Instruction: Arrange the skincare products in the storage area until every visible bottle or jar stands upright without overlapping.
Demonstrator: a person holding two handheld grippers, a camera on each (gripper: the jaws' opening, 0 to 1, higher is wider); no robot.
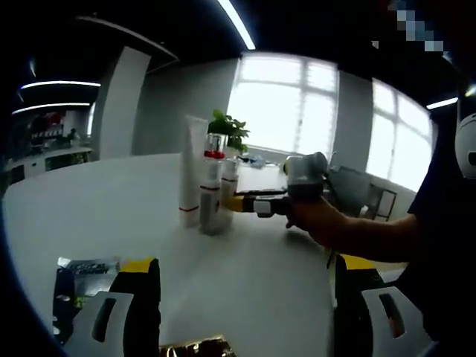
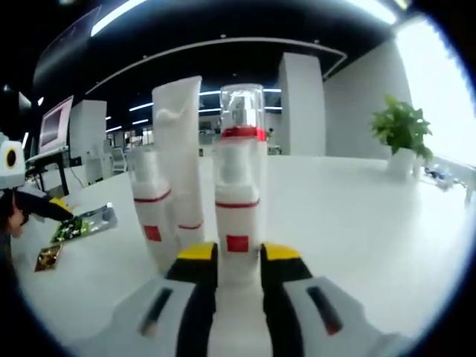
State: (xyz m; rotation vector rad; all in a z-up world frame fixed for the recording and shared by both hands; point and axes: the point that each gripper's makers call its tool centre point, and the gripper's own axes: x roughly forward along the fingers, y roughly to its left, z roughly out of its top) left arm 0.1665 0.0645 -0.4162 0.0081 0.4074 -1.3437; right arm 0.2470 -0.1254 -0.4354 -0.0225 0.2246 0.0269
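- Looking along the right gripper (image 2: 238, 260) in the right gripper view, we see its yellow-tipped jaws pinching the base of a white bottle with a red label (image 2: 236, 216) at the lower centre of the frame.
- That bottle stands upright on the white table (image 2: 357, 216), and a clear-capped pump bottle (image 2: 242, 119) rises just behind it.
- We find a tall white tube (image 2: 181, 149) upright to the left of centre, with a shorter white bottle (image 2: 149, 201) just beside it on its left.
- At the left edge lie a green sachet (image 2: 83, 222) and a gold sachet (image 2: 49, 257), flat on the table.
- A potted plant (image 2: 401, 134) sits at the right.
- In the left gripper view, the left gripper (image 1: 245, 297) shows its jaws spread wide at the bottom corners, nothing between them.
- Mid-frame we see the same cluster of bottles, with the tall tube (image 1: 193, 167) leftmost, and a person's hand (image 1: 316, 219) holding the right gripper (image 1: 239, 203) against them from the right.
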